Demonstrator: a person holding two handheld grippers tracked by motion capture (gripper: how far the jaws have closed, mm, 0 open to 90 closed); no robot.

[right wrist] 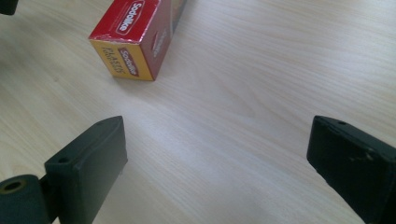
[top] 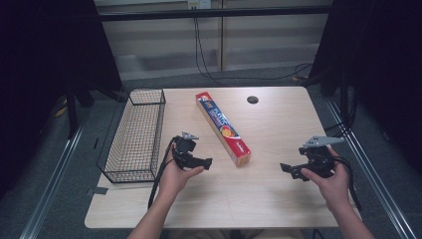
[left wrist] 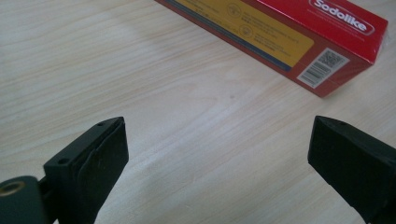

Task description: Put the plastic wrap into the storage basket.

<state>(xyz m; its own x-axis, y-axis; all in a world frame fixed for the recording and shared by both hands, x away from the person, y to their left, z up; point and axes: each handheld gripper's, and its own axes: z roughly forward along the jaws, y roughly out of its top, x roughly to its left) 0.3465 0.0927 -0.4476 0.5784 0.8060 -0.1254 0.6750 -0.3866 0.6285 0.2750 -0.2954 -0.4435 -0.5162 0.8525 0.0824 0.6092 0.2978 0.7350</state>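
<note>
A long red and yellow plastic-wrap box (top: 223, 127) lies diagonally on the wooden table (top: 278, 124), its near end toward the front. My left gripper (top: 205, 163) is held just left of that near end, pointing right, jaws wide open over bare wood (left wrist: 215, 154). The box's barcoded side (left wrist: 299, 42) shows close ahead in the left gripper view. My right gripper (top: 287, 170) is held to the right of the box, pointing left, jaws wide open with nothing between them (right wrist: 217, 158). The box's end face (right wrist: 128, 46) lies ahead, to the left in the right gripper view.
A black wire-mesh basket (top: 135, 135) stands along the table's left side, beside my left hand. A dark round hole (top: 253, 99) sits near the table's far edge. Cables hang behind the table.
</note>
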